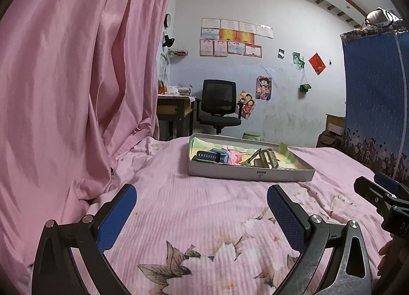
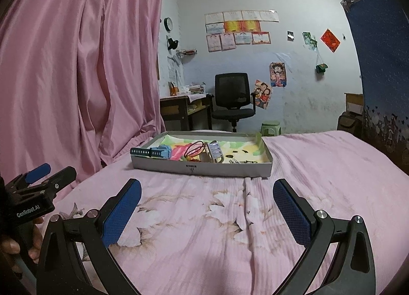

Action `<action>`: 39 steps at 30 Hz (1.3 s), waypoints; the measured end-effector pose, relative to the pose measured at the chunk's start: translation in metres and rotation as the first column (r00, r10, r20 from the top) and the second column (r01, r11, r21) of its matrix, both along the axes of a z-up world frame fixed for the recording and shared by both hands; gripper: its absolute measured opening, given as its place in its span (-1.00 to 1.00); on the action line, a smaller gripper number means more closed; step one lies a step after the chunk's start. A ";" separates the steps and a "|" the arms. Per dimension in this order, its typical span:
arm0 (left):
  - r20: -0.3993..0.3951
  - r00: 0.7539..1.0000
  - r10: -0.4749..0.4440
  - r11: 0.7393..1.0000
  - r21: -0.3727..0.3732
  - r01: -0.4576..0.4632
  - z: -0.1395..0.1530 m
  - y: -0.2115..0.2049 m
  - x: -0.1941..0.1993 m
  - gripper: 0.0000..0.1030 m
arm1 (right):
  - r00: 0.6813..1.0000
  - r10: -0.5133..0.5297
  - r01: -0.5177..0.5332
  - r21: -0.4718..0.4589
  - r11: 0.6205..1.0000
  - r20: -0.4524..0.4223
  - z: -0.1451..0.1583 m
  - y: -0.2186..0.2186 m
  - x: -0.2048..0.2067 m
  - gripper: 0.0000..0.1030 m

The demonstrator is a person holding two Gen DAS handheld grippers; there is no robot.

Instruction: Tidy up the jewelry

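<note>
Both tongs wide, holding nothing: our left gripper (image 1: 202,205), right gripper (image 2: 207,199) over pink floral bedsheet (image 2: 204,231). Shallow grey cardboard tray (image 2: 204,168) of jewelry sits far, centre; open sheet between. Pink curtain (image 1: 76,77) crowds left edge.

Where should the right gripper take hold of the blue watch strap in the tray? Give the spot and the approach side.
Grip the blue watch strap at its free end, which pokes over the tray's left near corner. That end sits above the rim with space around it, while the rest lies among other items. Bring the right gripper, now open, from the near-left, closing across the strap's width.
</note>
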State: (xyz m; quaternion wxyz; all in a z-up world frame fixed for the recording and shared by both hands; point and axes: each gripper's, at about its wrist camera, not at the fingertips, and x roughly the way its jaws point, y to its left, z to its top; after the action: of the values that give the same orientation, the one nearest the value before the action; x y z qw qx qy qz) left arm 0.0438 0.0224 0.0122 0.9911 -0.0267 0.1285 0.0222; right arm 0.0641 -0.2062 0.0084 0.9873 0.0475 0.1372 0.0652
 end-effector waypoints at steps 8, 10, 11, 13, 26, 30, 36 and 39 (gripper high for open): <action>-0.011 1.000 0.003 1.000 -0.012 -0.003 -0.004 0.003 0.000 0.99 | 1.000 0.005 -0.005 -0.004 1.000 -0.027 -0.005 0.000 0.004 0.97; -0.009 1.000 0.003 1.000 -0.011 -0.003 -0.004 0.003 -0.001 0.99 | 1.000 0.008 -0.009 -0.006 1.000 -0.029 -0.005 0.001 0.005 0.97; -0.011 1.000 0.002 1.000 -0.011 -0.002 -0.004 0.003 0.000 0.99 | 1.000 0.009 -0.010 -0.006 1.000 -0.029 -0.005 0.001 0.005 0.97; -0.010 1.000 0.003 1.000 -0.011 -0.003 -0.004 0.003 -0.001 0.99 | 1.000 0.009 -0.009 -0.006 1.000 -0.029 -0.005 0.001 0.005 0.97; -0.009 1.000 -0.001 1.000 -0.007 0.001 -0.003 0.002 -0.001 0.99 | 0.999 0.011 -0.011 -0.006 1.000 -0.030 -0.005 0.003 0.004 0.97; -0.009 1.000 0.000 1.000 -0.009 -0.001 -0.003 0.002 -0.001 0.99 | 0.999 0.013 -0.013 -0.006 1.000 -0.033 -0.006 0.004 0.004 0.97; -0.009 1.000 0.000 1.000 -0.008 0.000 -0.003 0.002 -0.001 0.99 | 0.999 0.021 -0.021 -0.007 1.000 -0.037 -0.007 0.008 0.005 0.97; -0.009 1.000 -0.001 1.000 -0.006 0.001 -0.003 0.002 -0.001 0.99 | 0.999 0.024 -0.024 -0.007 1.000 -0.038 -0.006 0.006 0.005 0.97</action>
State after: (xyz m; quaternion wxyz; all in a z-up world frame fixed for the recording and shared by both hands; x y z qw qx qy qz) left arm 0.0427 0.0244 0.0095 0.9905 -0.0294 0.1328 0.0213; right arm 0.0691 -0.1997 0.0025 0.9838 0.0433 0.1568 0.0757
